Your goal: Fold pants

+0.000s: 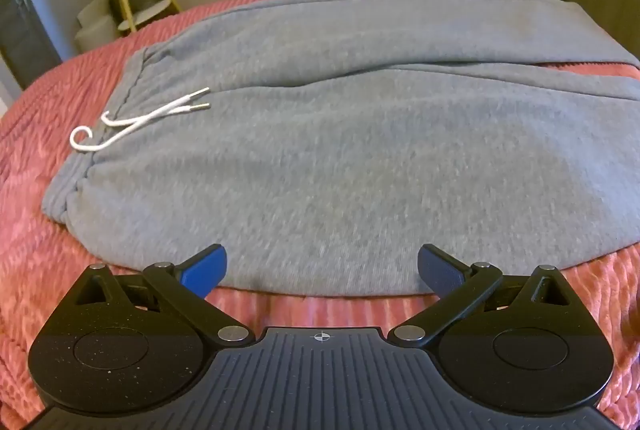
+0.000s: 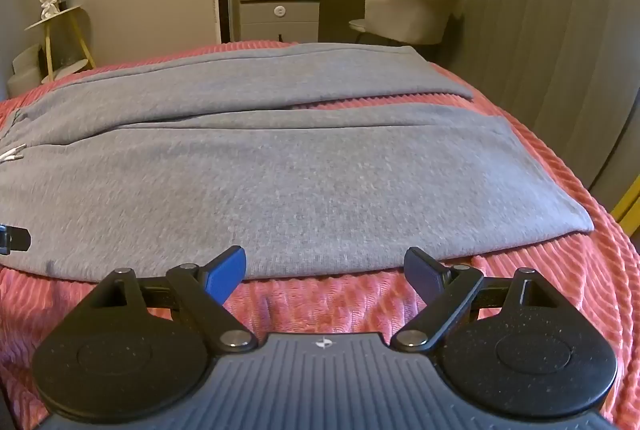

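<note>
Left gripper [image 1: 322,272]: jaws spread wide, empty, above the near edge of the grey pants [image 1: 340,149], which lie flat on the pink bedspread [image 1: 36,230]. Only this view shows the waistband and white drawstring [image 1: 140,119]. Right gripper [image 2: 325,274]: likewise spread, empty, at the near edge; its view alone shows both leg ends [image 2: 560,205] with bare bedspread beyond.

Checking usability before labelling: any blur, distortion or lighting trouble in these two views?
Left wrist: fisheye bows the bed; pants slightly soft near the camera, drawstring crisp. Right wrist: same bowing, dim warm light, dark corners, no glare.
</note>
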A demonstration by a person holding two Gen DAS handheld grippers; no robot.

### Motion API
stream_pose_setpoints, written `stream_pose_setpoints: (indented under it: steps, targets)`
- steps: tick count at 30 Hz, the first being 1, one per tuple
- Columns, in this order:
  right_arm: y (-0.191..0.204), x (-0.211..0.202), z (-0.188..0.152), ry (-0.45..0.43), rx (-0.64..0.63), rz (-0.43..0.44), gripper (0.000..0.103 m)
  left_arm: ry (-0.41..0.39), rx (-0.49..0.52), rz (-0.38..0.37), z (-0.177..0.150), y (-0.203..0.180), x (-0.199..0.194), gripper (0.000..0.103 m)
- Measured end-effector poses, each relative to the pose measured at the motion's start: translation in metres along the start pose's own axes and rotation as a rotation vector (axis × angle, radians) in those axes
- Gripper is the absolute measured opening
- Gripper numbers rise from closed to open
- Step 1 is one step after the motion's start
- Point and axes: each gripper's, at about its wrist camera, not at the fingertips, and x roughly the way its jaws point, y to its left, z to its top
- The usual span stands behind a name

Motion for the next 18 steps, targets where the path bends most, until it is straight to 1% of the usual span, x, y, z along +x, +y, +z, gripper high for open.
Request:
stream_pose_setpoints:
  steps: [11,18]
  targets:
    - [-0.0027,0.0007,0.0005,-0.001,0.003,0.001,0.087,-0.007,0.005,0.002,-0.0055,-0.003,0.0023,0.103]
    - [-0.0027,0.0003,0.0007,-0.001,0.002,0.002,0.087,0.0,0.005,0.001,-0.0021,-0.0004,0.0012,0.103]
